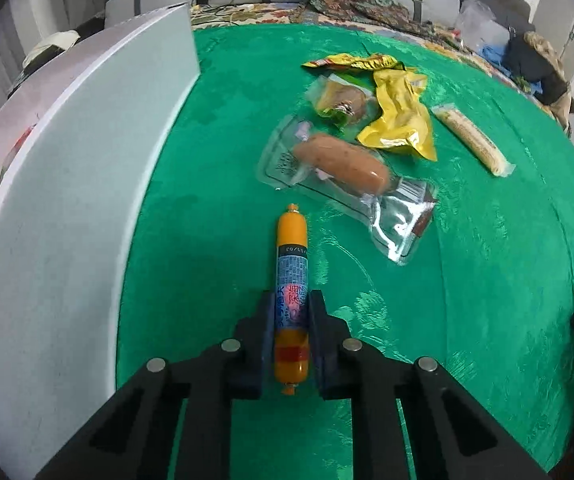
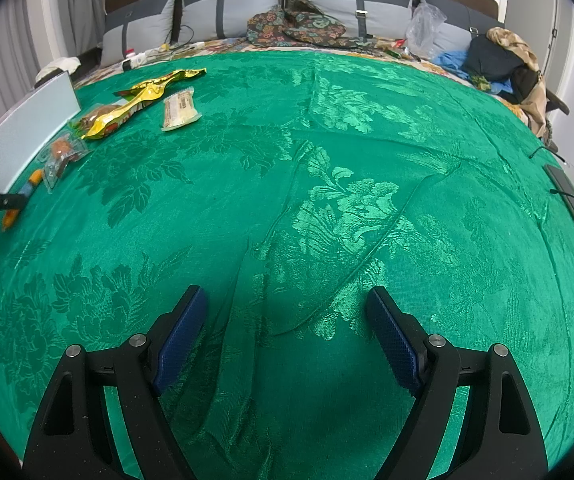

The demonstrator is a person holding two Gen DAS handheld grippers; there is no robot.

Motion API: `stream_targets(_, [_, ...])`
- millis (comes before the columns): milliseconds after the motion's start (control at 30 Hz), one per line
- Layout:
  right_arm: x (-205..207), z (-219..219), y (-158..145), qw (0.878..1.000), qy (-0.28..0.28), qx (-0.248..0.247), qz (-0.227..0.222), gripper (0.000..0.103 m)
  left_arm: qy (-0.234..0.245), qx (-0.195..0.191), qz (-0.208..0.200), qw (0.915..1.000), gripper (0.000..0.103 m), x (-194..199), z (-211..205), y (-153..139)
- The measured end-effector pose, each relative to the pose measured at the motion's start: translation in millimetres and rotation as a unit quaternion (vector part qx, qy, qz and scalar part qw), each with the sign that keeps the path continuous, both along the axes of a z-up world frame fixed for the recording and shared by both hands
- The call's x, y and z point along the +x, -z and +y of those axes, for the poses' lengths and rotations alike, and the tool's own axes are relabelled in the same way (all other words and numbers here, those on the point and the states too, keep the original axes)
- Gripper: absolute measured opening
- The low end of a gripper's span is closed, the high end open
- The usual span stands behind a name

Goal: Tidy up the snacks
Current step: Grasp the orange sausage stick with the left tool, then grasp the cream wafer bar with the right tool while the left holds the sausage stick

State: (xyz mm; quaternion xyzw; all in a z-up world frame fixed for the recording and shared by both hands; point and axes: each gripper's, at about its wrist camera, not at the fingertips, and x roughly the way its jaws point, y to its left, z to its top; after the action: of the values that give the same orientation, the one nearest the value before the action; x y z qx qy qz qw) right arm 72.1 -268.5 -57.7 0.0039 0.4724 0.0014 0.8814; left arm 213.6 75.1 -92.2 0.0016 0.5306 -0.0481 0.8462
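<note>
A green patterned cloth (image 2: 327,200) covers the bed and fills both views; pillows (image 2: 147,28) and piled clothes (image 2: 503,56) line its far edge at twelve to two o'clock. In the left wrist view a white box (image 1: 67,200) walls off the nine o'clock side, its long edge running from seven to eleven o'clock, close beside the left tongs.

The right tongs (image 2: 287,300) stand wide apart with nothing between them, over bare cloth creased in long folds; open room lies ahead of them all the way to twelve o'clock.

The left tongs (image 1: 291,300) are clamped on the orange sausage stick (image 1: 291,280), pads pressing its sides near its lower end. Its long axis runs from six to twelve o'clock, straight along the fingers, with the far clipped tip pointing away from the camera.

Just past that tip, towards one o'clock, lies a clear pack with a sausage (image 1: 343,164), long axis ten to four. Beyond it sit a yellow foil pouch (image 1: 403,120), a small clear packet (image 1: 339,100), and, apart at two o'clock, a pale bar (image 1: 471,140). Bare cloth lies to the right of the stick
</note>
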Motion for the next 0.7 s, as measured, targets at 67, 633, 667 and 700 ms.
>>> stream_targets(67, [0, 0, 0, 1.0, 0.0, 0.0, 0.0, 0.085, -0.002, -0.006, -0.009, 0.9999, 0.028, 1, 0, 1])
stream_targets(633, [40, 14, -4, 0.998, -0.046, 0.015, 0.045, 0.087, -0.025, 0.015, -0.07, 0.9972, 0.103, -3, 7, 19])
stream_targets(667, [58, 19, -11, 0.997, -0.055, 0.028, 0.039, 0.087, -0.025, 0.015, -0.069, 0.9972, 0.103, -1, 6, 20])
stream_targets(700, [80, 27, -22, 0.997, -0.065, 0.035, 0.024, 0.087, -0.025, 0.015, -0.069, 0.9972, 0.103, -1, 6, 20])
